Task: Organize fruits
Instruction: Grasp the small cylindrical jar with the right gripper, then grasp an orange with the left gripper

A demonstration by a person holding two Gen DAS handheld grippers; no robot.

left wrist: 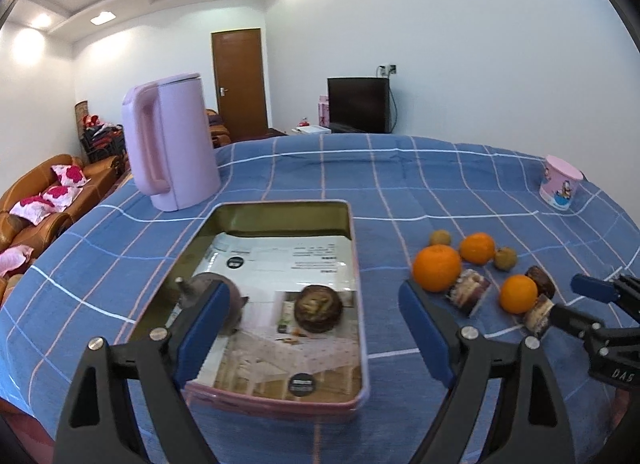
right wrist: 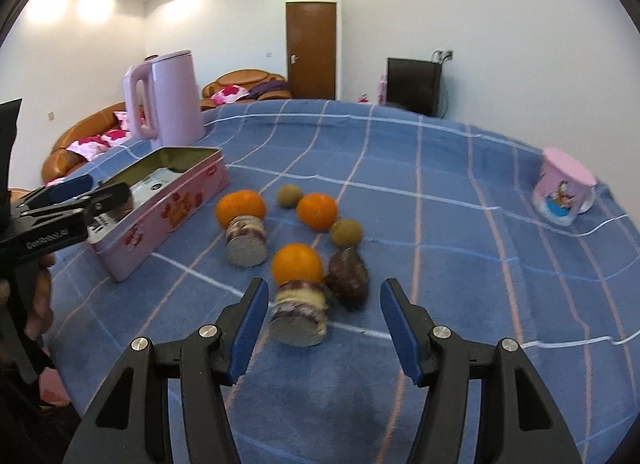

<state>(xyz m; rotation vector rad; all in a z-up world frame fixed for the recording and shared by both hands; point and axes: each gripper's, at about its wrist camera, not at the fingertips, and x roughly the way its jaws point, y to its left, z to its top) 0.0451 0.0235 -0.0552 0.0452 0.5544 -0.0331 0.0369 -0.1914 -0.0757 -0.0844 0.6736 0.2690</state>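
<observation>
A pink tin box (left wrist: 280,404) (right wrist: 160,219) lies open on the blue checked tablecloth, with a printed sheet and one brown round item (left wrist: 318,308) inside. My left gripper (left wrist: 316,328) is open above the box. To its right lie three oranges (left wrist: 437,268) (right wrist: 297,264), two small brown-green fruits (right wrist: 346,232), two cut purple-and-white rolls (right wrist: 299,314) (right wrist: 245,240) and a dark brown piece (right wrist: 349,276). My right gripper (right wrist: 324,328) is open, its fingers on either side of the nearest roll, just short of it. It also shows in the left wrist view (left wrist: 576,304).
A lilac kettle (left wrist: 170,141) (right wrist: 168,99) stands behind the box at the left. A pink cartoon cup (left wrist: 560,183) (right wrist: 564,187) stands upside down at the far right. The table's near edge lies just under both grippers. Sofas and a door lie beyond.
</observation>
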